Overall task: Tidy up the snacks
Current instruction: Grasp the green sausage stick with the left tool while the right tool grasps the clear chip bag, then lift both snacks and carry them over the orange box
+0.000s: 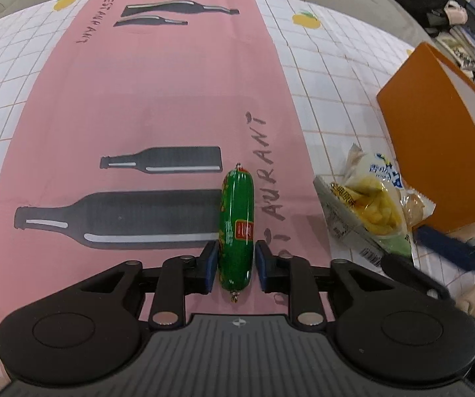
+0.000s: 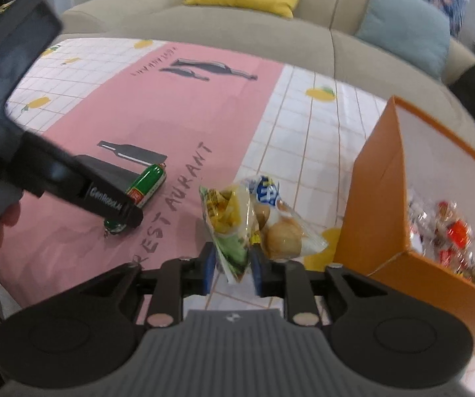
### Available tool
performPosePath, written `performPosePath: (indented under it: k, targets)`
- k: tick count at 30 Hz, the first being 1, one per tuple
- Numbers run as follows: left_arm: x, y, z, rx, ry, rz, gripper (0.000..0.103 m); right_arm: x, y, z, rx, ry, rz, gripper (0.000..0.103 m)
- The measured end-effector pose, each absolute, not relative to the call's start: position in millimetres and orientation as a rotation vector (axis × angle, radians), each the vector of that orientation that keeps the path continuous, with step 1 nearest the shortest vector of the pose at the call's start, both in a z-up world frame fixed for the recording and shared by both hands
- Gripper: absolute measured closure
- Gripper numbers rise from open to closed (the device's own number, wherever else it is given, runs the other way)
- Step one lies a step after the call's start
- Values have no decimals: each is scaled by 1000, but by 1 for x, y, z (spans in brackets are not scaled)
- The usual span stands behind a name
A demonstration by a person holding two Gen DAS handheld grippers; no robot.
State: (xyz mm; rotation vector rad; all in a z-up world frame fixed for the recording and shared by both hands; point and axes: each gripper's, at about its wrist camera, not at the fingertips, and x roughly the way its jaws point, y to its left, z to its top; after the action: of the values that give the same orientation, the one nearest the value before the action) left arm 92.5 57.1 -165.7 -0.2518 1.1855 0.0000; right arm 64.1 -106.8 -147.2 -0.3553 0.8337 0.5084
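left hand-held gripper (image 1: 236,266) straddles green sausage (image 1: 236,225).

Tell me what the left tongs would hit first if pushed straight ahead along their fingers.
The green sausage: it already lies between the fingers of the left tongs, lengthwise. Beyond it, only the pink tablecloth shows.

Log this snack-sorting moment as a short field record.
left tool: fingers astride the green plastic-wrapped sausage, which lies on the pink tablecloth
right tool: gripping the clear bag of yellow crisps
beside bag: clear packet of round buns
container: open orange cardboard box, wrapped snacks inside
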Motion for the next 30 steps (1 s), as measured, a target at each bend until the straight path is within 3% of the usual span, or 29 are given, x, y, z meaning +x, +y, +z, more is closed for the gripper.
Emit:
performPosePath:
  k: [4, 7, 16, 23, 30]
  targets:
    - [95, 59, -162, -256, 1161, 4, 53, 60, -105, -138, -425, 696, 537, 41]
    - [99, 56, -165, -249, 1169, 4, 51, 69, -97, -144, -498, 665, 564, 25]
    - [96, 49, -168, -177, 1147, 1, 52, 91, -85, -176, -544, 742, 560, 24]
    - [94, 48, -168, -165, 1131, 5, 78, 84, -84, -187, -549, 741, 533, 33]
    - [92, 48, -167, -179, 1117, 23, 79, 83, -88, -185, -502, 756, 521, 47]
